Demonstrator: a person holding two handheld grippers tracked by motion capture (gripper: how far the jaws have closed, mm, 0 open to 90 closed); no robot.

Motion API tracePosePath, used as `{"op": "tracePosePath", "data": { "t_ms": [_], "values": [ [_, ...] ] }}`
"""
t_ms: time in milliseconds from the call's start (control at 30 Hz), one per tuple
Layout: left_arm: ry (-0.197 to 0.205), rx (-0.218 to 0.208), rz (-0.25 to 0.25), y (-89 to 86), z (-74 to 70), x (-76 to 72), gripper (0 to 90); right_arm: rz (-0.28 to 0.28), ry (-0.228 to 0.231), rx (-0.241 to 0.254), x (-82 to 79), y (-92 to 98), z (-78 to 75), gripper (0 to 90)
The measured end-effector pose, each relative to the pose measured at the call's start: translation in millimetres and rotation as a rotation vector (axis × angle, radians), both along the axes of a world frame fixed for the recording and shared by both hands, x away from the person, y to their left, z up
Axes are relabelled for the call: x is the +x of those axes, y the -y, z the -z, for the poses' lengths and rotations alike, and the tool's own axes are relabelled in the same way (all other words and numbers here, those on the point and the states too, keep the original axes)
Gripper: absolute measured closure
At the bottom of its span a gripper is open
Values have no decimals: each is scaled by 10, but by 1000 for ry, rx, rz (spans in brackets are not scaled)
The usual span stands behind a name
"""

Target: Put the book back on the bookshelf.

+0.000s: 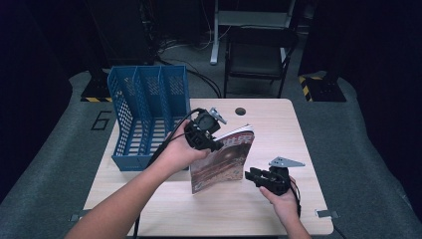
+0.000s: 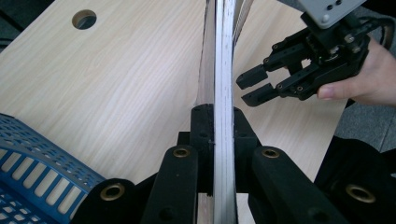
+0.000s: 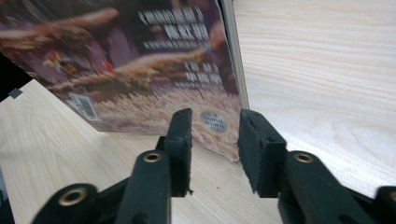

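Observation:
A magazine (image 1: 221, 159) with a brown-red cover stands upright on its lower edge in the middle of the wooden table (image 1: 278, 124). My left gripper (image 1: 215, 145) is shut on its upper left side. In the left gripper view the jaws (image 2: 218, 126) press on the white page edges (image 2: 223, 56). My right gripper (image 1: 249, 174) sits just right of the magazine's lower corner, open, with nothing between its jaws. In the right gripper view the open jaws (image 3: 215, 135) face the cover (image 3: 140, 60) from a short distance. The left gripper view also shows the right gripper (image 2: 252, 86), open.
A blue slotted file rack (image 1: 144, 114) stands on the table's left side, close behind my left hand, and its corner (image 2: 32, 149) appears in the left gripper view. A cable hole (image 1: 241, 110) sits near the far edge. A dark chair (image 1: 259, 55) stands beyond the table.

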State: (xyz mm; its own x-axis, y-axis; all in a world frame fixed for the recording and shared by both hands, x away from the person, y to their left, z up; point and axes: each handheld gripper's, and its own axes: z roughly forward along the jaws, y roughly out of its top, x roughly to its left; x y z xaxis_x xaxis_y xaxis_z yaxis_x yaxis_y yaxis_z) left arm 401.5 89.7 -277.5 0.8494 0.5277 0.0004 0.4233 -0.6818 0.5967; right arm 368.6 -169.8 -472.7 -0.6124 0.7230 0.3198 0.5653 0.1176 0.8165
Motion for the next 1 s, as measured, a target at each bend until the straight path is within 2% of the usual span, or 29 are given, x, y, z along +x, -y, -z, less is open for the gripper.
{"op": "tracePosePath", "data": {
  "t_ms": [200,333,567,700,1000],
  "values": [
    [-2,-12,0,-29,-115,-1,839,26,-19,-1,26,31,41,591],
    [-4,-7,-3,-58,-173,0,838,14,-28,3,23,34,47,586],
    [9,-10,-26,-162,-277,4,838,25,-34,-9,19,16,59,582],
    [11,-16,-37,-209,-310,7,839,11,-30,-7,22,21,65,578],
    [8,-25,-38,-304,-386,32,838,15,-41,-12,14,53,74,577]
  ]
}}
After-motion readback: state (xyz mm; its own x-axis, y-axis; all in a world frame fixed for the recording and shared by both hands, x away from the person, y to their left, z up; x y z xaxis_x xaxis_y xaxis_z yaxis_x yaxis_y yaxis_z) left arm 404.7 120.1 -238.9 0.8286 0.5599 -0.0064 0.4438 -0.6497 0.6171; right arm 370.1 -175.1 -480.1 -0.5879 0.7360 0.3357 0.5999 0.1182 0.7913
